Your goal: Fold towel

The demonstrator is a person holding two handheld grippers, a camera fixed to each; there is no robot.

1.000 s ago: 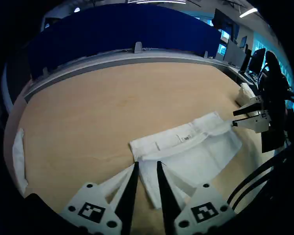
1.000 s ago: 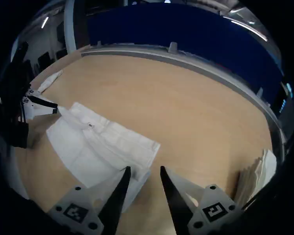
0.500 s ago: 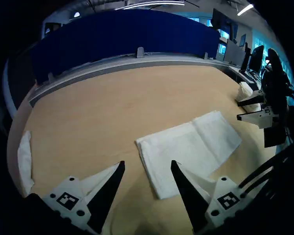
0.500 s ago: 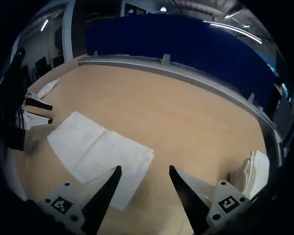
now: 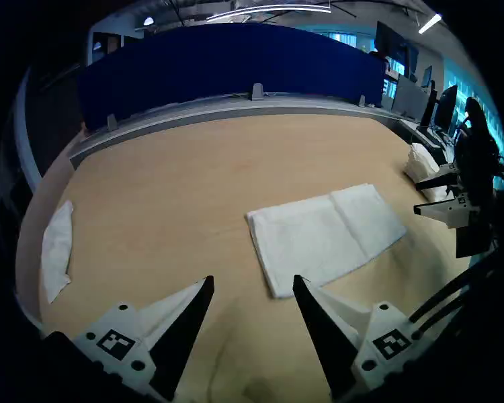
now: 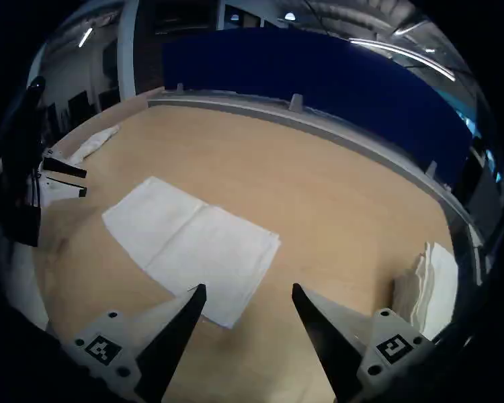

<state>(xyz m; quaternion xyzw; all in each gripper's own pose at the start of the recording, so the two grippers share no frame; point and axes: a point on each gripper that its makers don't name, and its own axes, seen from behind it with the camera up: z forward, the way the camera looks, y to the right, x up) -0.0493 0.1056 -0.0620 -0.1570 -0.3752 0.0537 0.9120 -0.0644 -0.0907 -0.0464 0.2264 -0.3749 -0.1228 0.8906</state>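
A white towel (image 5: 326, 232) lies folded flat on the wooden table, a crease line running across it; in the right gripper view the towel (image 6: 193, 245) spreads just beyond my fingers. My left gripper (image 5: 252, 285) is open and empty, raised a little short of the towel's near corner. My right gripper (image 6: 247, 295) is open and empty too, hovering over the towel's near edge. In the left gripper view the right gripper (image 5: 435, 195) stands at the far right, past the towel's end. The left gripper (image 6: 64, 180) appears at the left edge of the right gripper view.
A crumpled white cloth (image 5: 56, 248) lies near the table's left edge. A stack of folded white towels (image 6: 432, 289) sits at the right. A blue partition (image 5: 232, 64) with a grey rail closes the far side of the table (image 5: 185, 174).
Both grippers let go of the towel and opened. The towel dropped into a flat fold, and both grippers drew back and up from it.
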